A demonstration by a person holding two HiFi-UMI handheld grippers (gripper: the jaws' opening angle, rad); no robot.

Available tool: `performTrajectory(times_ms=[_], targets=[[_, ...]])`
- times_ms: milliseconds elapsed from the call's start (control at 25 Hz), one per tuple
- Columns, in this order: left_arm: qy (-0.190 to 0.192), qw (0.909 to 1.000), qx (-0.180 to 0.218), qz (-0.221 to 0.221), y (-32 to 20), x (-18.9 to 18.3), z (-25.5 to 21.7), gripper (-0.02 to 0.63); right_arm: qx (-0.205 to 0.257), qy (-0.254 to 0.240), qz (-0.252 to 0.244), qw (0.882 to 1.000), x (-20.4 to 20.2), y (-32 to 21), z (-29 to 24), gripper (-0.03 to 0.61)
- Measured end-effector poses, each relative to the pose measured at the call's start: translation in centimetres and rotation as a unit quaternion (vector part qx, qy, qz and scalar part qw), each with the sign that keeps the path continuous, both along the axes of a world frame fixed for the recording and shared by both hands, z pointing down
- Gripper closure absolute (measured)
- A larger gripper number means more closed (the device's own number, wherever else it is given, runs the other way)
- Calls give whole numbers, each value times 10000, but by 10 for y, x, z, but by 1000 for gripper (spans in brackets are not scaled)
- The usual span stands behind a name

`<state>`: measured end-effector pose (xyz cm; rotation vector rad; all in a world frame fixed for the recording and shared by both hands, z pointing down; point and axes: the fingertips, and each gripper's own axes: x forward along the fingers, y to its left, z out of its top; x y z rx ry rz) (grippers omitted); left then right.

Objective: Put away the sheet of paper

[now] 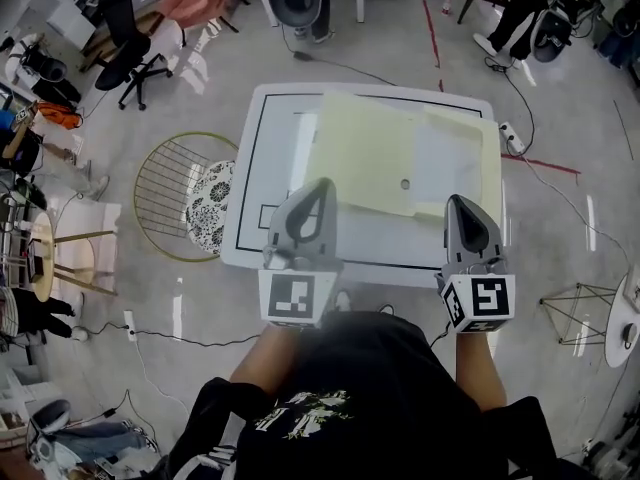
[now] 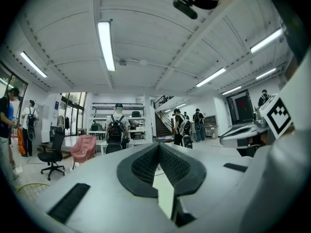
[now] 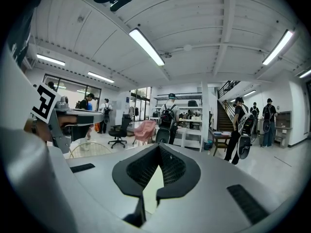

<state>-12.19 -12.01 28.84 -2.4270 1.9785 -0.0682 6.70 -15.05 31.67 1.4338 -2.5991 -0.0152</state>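
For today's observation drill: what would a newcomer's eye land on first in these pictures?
The big pale yellow sheet over the white table, at the centre of the head view. The left gripper and right gripper each pinch its near edge, jaws shut on it. Left of the table stands a round wire chair.

The sheet of paper [image 1: 365, 153] is matt and smooth; the table [image 1: 275, 183] smooth, faintly glossy; the wire chair [image 1: 160, 178] at left thin metal; the floor [image 1: 400, 38] glossy.
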Motion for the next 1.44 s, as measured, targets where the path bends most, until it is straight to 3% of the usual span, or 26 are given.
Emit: performTrajectory(times_ms=[680,1440], targets=[[104,9996,-214,162,-10,-32,18,612,-189,140,31,9997,-41,0,13,580],[79,9995,-103,279,16,-17,10,612,-135,82,104,9998,-29,29,7,580]])
